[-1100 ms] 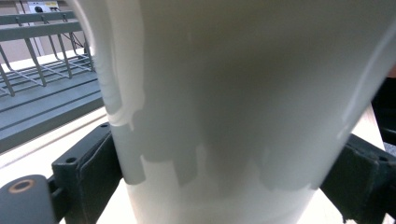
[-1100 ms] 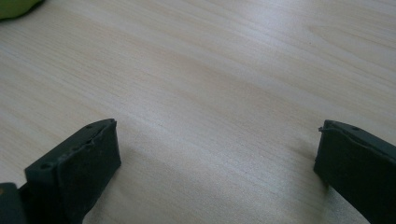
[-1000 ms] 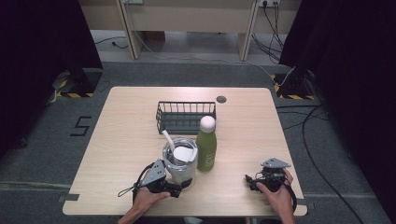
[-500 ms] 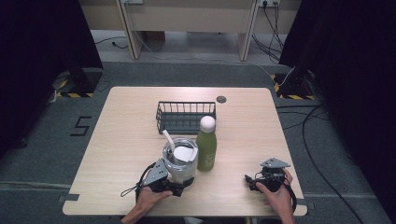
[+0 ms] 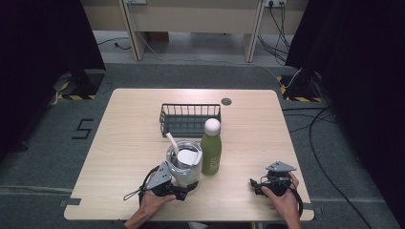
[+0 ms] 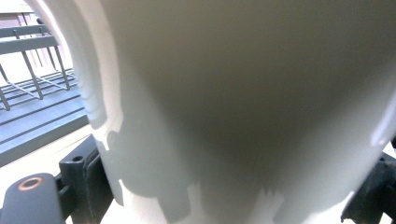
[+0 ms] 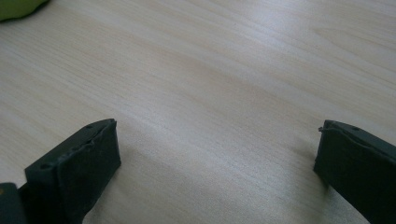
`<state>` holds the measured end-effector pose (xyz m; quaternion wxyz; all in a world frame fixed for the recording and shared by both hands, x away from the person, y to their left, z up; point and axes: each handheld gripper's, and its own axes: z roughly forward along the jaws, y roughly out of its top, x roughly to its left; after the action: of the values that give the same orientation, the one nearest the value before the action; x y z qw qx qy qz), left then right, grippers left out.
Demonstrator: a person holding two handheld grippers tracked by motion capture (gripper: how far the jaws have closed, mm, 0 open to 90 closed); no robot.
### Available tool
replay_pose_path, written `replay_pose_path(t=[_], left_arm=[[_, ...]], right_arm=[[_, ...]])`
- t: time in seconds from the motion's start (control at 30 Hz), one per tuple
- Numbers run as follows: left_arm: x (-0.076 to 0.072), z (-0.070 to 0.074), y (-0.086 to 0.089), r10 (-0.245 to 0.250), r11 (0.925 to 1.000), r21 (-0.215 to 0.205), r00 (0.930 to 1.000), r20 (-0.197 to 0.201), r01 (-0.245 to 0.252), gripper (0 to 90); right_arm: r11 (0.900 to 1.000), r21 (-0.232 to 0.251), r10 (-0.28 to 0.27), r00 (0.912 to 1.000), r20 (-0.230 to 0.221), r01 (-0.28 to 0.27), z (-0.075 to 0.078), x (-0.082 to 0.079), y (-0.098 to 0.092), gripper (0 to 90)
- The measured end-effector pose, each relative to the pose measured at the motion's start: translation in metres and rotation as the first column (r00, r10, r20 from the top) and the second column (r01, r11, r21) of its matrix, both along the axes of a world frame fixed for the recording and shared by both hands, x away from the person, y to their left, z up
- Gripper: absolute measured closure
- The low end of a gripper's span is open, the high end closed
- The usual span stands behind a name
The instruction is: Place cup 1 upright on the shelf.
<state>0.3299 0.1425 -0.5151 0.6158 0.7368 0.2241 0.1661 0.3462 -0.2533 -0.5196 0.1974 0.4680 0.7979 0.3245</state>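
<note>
**Left tool around the clear jug, low in the frame**

The clear round plastic jug (image 5: 184, 162), with a white lid and a white handle sticking up, stands at lower centre of the high view on the pale wooden table (image 5: 119, 143). The left tool (image 5: 184, 191) has its jaws either side of the jug's base; whether they grip it, I cannot tell. Just right stands a green bottle with a white cap (image 5: 211, 148); behind, a dark wire basket (image 5: 190, 119). At lower right the right tool (image 5: 258, 183) sits wide open.

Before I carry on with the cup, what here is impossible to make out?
- Left gripper view: the cup sits so close that its rim, contents and base are cut off.
- High view: the left gripper jaw contact is hidden behind the cup; contents too small to identify.
- Right gripper view: the green bottle is cut by the frame corner.
</note>
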Motion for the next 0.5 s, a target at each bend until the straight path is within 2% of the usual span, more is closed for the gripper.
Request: replay_pose_path(t=[0.13,0.33,0.5], left_arm=[[-0.001,0.003,0.003,0.007,0.9999,0.013,0.9998,0.016,-0.007,10.8],[0.003,0.007,0.010,0.028,0.9995,-0.016,0.9996,0.008,-0.028,10.9],[0.005,0.013,0.016,0.048,0.9984,-0.031,0.9986,0.022,-0.047,10.9]], right_arm=[[1.000,0.001,0.000,1.0000,0.000,0.000,0.000,0.000,0.000,0.3],[1.000,0.000,0.001,1.0000,0.000,-0.001,0.000,0.000,0.000,0.3],[1.000,-0.001,0.003,1.0000,0.000,-0.003,0.000,0.000,0.001,0.3]])
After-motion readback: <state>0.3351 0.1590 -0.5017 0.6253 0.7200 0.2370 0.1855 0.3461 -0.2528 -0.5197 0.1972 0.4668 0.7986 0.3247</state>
